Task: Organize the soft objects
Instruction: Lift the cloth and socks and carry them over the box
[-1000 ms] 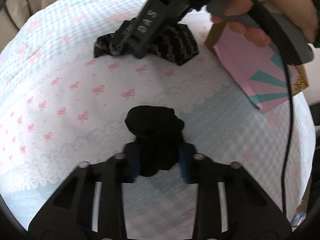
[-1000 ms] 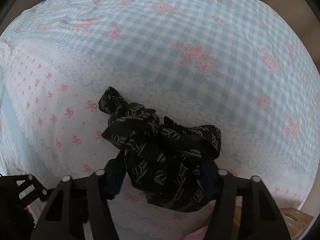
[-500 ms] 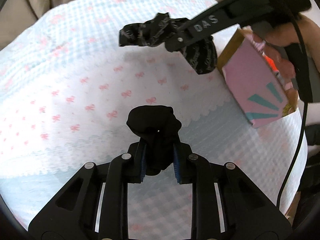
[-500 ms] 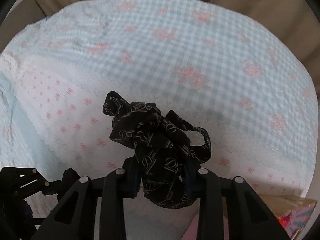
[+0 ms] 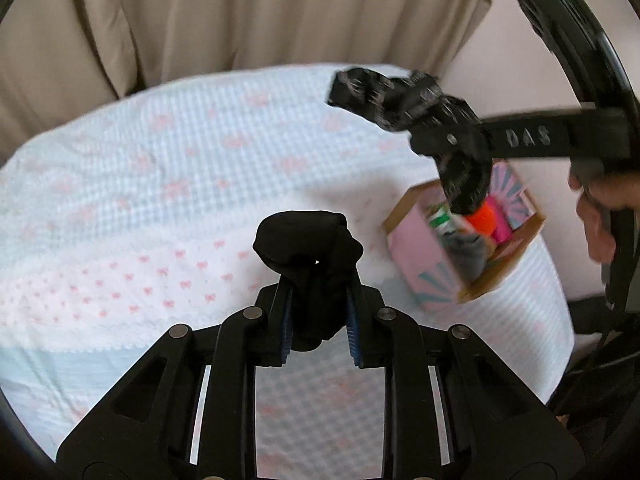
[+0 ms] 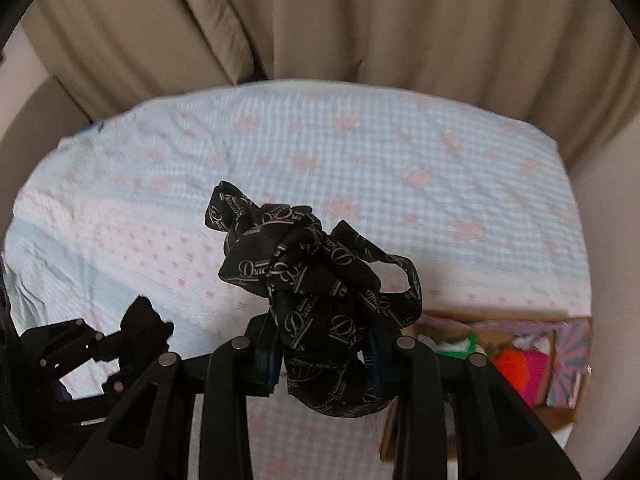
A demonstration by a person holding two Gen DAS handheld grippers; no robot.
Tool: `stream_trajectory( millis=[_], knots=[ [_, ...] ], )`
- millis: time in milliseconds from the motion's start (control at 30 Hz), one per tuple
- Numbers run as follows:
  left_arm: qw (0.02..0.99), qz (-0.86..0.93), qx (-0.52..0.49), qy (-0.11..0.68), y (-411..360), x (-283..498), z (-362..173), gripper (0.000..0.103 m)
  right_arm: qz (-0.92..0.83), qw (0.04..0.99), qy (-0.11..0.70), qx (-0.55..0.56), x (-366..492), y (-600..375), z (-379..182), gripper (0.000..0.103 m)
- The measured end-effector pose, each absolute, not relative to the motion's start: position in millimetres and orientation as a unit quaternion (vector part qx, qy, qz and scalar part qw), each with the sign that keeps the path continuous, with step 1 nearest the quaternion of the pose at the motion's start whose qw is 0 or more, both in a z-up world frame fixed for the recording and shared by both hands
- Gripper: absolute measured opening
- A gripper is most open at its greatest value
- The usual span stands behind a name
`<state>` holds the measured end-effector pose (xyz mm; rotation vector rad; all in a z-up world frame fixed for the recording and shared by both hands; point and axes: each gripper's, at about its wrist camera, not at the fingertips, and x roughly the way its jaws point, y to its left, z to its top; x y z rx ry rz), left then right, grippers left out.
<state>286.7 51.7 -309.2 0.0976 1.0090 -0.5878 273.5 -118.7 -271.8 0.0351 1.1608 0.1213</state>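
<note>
We judge the main risk to be a drop short of the box (image 5: pixel 466 240), at the right of the left view: the printed black cloth (image 6: pixel 320 300) trails loose loops that could snag the cardboard rim or drape over it. The right tongs (image 6: pixel 324 360) are closed nearly tight on that cloth, low in the centre of their frame. The left tongs (image 5: pixel 318 320) are fully pinched on a plain black bundle (image 5: pixel 308 248), perhaps a sock, held above the bed (image 5: pixel 160 160).

A plain black cloth (image 5: pixel 306 248) and a white-lettered black scarf (image 6: pixel 320 280) hang bunched above the bed.
</note>
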Motion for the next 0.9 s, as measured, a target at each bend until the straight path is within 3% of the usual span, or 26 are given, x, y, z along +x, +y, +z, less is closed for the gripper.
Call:
stream_trajectory(
  millis=[433,900],
  knots=[
    [0.85,-0.285,0.042,0.442,-20,228,-199,0.019,0.005,0.859,0.506,0.07,182,-213,-185,0.03],
    [0.856,-0.225,-0.009,0.466,-147,173,-215,0.019,0.01,0.842,0.53,0.1,129,-356,-211,0.03]
  ],
)
